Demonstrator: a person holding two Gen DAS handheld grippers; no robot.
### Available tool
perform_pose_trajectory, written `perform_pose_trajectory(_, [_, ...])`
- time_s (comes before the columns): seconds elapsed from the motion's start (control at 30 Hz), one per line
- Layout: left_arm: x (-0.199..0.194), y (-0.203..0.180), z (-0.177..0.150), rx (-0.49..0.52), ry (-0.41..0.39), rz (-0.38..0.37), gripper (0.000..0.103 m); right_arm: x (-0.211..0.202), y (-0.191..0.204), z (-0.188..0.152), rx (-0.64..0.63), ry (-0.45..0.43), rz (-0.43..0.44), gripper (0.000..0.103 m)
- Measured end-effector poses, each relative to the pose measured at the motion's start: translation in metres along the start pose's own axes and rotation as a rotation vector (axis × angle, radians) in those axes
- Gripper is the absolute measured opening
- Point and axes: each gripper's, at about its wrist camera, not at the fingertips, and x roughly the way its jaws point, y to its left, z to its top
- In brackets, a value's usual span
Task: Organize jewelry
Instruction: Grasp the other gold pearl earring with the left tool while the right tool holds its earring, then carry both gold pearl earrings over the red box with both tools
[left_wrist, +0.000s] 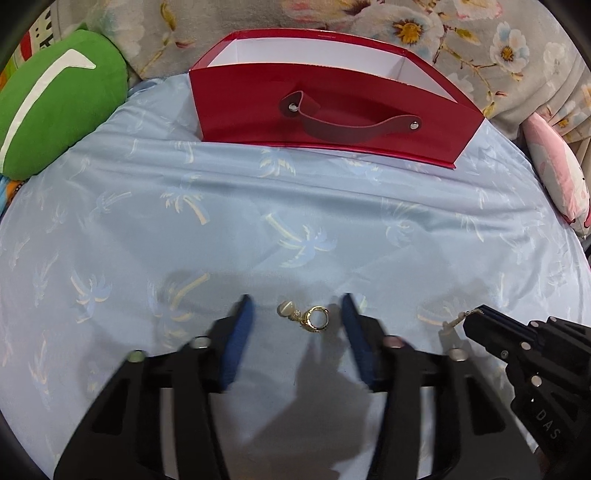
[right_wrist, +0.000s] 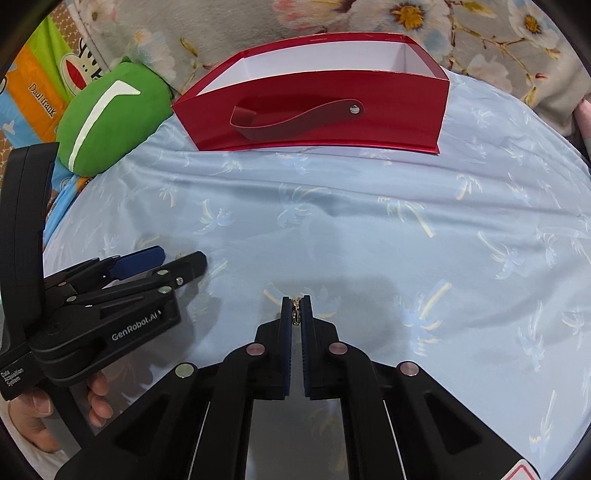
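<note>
- Left gripper (left_wrist: 298, 308): fingers (left_wrist: 242, 332) partly open, straddling a gold earring (left_wrist: 308, 316) lying on the bed sheet (left_wrist: 295, 229); neither pad touches it.
- Right gripper (right_wrist: 296, 308): fingers (right_wrist: 286, 325) closed on a second small gold piece (right_wrist: 296, 310) (mostly hidden between the pads), at the sheet, just right of the left gripper.
- A hand (right_wrist: 40, 410) grips the left tool's handle.
- Red box (left_wrist: 325, 110), open-topped with a strap handle, stands far on the bed.
- Green pillow (left_wrist: 55, 103) far left; pink pillow (left_wrist: 557, 177) right.
</note>
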Motion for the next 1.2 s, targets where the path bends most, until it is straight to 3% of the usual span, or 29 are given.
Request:
perform_pose_trajectory(0.1, [0.0, 0.001, 0.0, 0.008, -0.006, 0.004, 0.016, 0.0, -0.002, 0.0, 0.01, -0.002, 0.004, 0.004])
perform_pose_trajectory(0.3, [-0.005, 0.008, -0.001, -0.016, 0.0, -0.036, 0.003, -0.004, -0.002, 0.002, 0.015, -0.013, 0.014, 0.004])
perform_pose_trajectory(0.87, [-0.046, 0.034, -0.02, -0.079, -0.022, -0.089, 0.003, -0.016, 0.005, 0.0, 0.013, -0.032, 0.034, 0.004])
perform_pose_trajectory(1.2, [-0.085, 0.031, 0.001, -0.07, -0.104, -0.095, 0.003, -0.047, 0.012, 0.018, -0.004, -0.114, 0.053, 0.004])
